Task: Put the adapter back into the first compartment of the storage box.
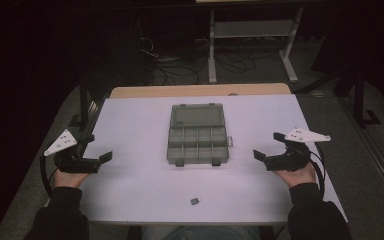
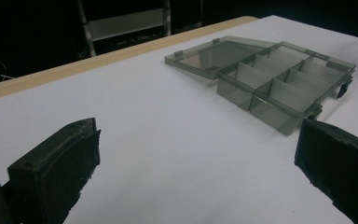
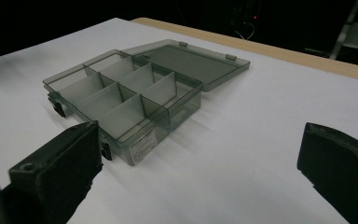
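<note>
A translucent grey compartment box lies in the middle of the white surface, and everything else is placed around it. Its lid is folded flat back on the far side of the box, away from the person, and the divided tray faces up with its cells looking bare. The left hand-held gripper rests at the surface's edge well to the left of the box, its jaws spread wide with nothing between them; in the left gripper view the two black jaws stand far apart over plain white surface, with the box ahead and toward the right. The right hand-held gripper sits well to the right of the box, also spread and pinching nothing; in the right gripper view the box lies ahead and to the left of the parted jaws. A small dark object, too small to identify, lies on the surface on the person's side of the box, well apart from it.
</note>
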### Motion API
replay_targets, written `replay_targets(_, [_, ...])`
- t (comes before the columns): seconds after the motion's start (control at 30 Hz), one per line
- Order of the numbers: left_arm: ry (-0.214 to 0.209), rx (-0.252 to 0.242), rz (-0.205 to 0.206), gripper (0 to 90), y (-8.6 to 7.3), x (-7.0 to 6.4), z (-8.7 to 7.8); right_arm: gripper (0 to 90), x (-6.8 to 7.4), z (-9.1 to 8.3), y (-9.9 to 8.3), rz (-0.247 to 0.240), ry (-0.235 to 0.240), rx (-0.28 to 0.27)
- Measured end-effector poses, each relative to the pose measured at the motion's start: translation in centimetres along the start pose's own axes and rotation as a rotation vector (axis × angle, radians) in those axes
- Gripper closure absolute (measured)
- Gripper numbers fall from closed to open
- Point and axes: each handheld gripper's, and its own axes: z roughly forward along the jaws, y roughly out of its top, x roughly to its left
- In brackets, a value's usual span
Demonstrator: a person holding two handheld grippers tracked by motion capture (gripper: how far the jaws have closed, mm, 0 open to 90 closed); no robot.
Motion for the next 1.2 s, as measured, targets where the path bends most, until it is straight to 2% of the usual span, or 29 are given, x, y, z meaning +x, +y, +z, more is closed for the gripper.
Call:
replay_targets(0.33, [-0.014,0.013,0.011,0.0,-0.2,-0.2,0.1,0.0,0.2,-0.4,-0.1,-0.015,-0.013,-0.021])
replay_targets(0.5, [-0.001,0.012,0.024,0.0,-0.2,-0.3,-0.1,0.0,0.2,-0.4,-0.1,-0.017,-0.014,-0.027])
replay_targets(0.57, [0.003,0.004,0.020,0.0,-0.1,-0.3,-0.4,0.0,0.1,-0.2,-0.2,-0.018,-0.015,-0.015])
replay_targets(0.77, [-0.002,0.024,0.026,0.0,-0.2,-0.3,-0.6,0.0,0.0,0.1,-0.3,-0.019,-0.012,0.002])
replay_targets(0.87, [-0.002,0.035,0.044,0.0,0.1,-0.5,-0.6,0.0,0.0,0.1,-0.3,-0.022,-0.012,0.002])
replay_targets(1.07, [-0.028,0.055,0.074,0.0,0.9,-1.2,-0.2,0.0,0.1,0.1,-0.3,-0.019,-0.010,0.003])
replay_targets(1.1, [-0.053,0.056,0.083,0.0,1.3,-1.5,0.0,0.0,0.1,0.1,-0.4,-0.018,-0.008,0.004])
replay_targets(1.2, [-0.077,0.070,0.109,0.0,2.0,-2.1,0.5,0.0,0.1,0.1,-0.4,-0.018,-0.003,0.010])
